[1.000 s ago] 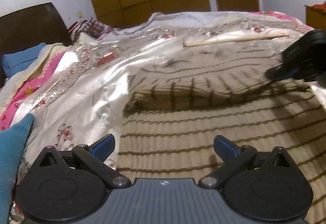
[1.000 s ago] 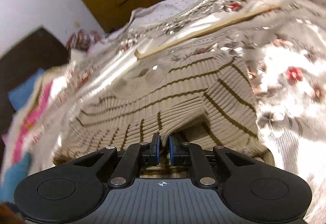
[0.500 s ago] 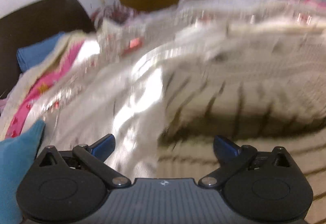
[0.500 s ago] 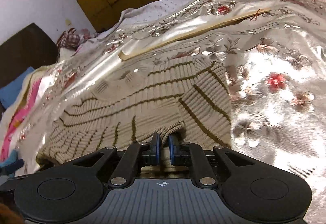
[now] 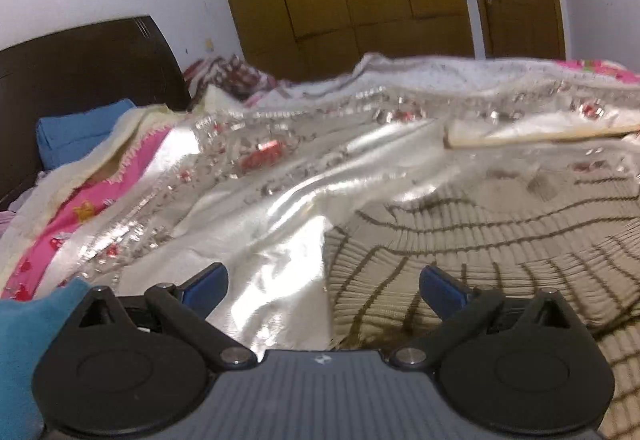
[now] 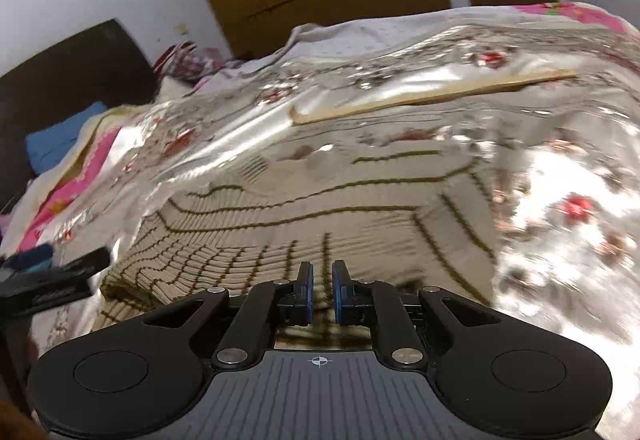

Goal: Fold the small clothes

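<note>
Beige striped sweater (image 6: 320,211) lies on the shiny floral bedspread (image 5: 256,224), partly folded. Right gripper (image 6: 321,294): jaws nearly together, hovering over the sweater's near fold; whether cloth is pinched, cannot tell. Left gripper (image 5: 322,286): jaws spread wide, empty, above the sweater's left edge.

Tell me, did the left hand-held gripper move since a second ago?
Yes. The left hand-held gripper slid left: against the wooden stick, the striped sweater now sits farther right in its view.
</note>
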Motion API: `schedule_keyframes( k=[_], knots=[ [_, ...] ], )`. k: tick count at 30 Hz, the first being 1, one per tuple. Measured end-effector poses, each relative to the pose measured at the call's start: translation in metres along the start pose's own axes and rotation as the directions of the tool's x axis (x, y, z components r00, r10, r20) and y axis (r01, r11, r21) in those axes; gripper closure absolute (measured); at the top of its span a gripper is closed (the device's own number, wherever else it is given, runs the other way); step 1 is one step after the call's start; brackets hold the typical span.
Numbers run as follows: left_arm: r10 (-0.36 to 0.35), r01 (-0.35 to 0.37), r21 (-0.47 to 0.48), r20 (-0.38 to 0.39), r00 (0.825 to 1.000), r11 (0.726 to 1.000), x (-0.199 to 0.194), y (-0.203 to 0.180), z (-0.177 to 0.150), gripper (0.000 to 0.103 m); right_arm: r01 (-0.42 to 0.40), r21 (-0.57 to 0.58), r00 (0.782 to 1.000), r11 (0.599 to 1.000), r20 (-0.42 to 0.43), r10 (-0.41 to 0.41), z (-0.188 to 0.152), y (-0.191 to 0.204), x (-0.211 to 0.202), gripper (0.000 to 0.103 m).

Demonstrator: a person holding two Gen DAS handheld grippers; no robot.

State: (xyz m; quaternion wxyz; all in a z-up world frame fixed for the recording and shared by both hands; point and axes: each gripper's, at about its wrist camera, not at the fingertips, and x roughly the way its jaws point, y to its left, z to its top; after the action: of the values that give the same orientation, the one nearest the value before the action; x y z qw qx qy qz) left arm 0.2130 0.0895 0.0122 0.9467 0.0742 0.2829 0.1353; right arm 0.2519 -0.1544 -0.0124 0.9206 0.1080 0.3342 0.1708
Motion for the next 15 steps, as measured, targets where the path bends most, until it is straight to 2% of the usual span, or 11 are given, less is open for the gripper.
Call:
schedule_keyframes(
  k=[4, 7, 11, 15],
  knots=[
    [0.018, -0.008, 0.072, -0.126, 0.992, 0.997, 0.034, -0.004, -0.016, 0.000, 0.048, -0.036, 0.997, 0.998, -0.066, -0.050, -0.002, -0.009, 0.028, 0.090],
    [-0.017, 0.024, 0.067, -0.104, 0.994, 0.997, 0.030, 0.004, -0.027, 0.000, 0.053, -0.043, 0.996, 0.998, -0.074, -0.056, -0.003, -0.014, 0.027, 0.092],
    [-0.027, 0.032, 0.037, -0.127, 0.992, 0.999, 0.012, 0.019, -0.029, 0.000, 0.055, -0.048, 0.995, 0.997, -0.084, -0.059, -0.004, -0.012, 0.005, 0.087],
    [-0.095, 0.098, 0.021, -0.138, 0.986, 0.995, -0.034, 0.041, -0.041, 0.000, 0.014, -0.059, 0.995, 0.998, -0.098, -0.020, -0.017, -0.012, -0.046, 0.087]
  ],
)
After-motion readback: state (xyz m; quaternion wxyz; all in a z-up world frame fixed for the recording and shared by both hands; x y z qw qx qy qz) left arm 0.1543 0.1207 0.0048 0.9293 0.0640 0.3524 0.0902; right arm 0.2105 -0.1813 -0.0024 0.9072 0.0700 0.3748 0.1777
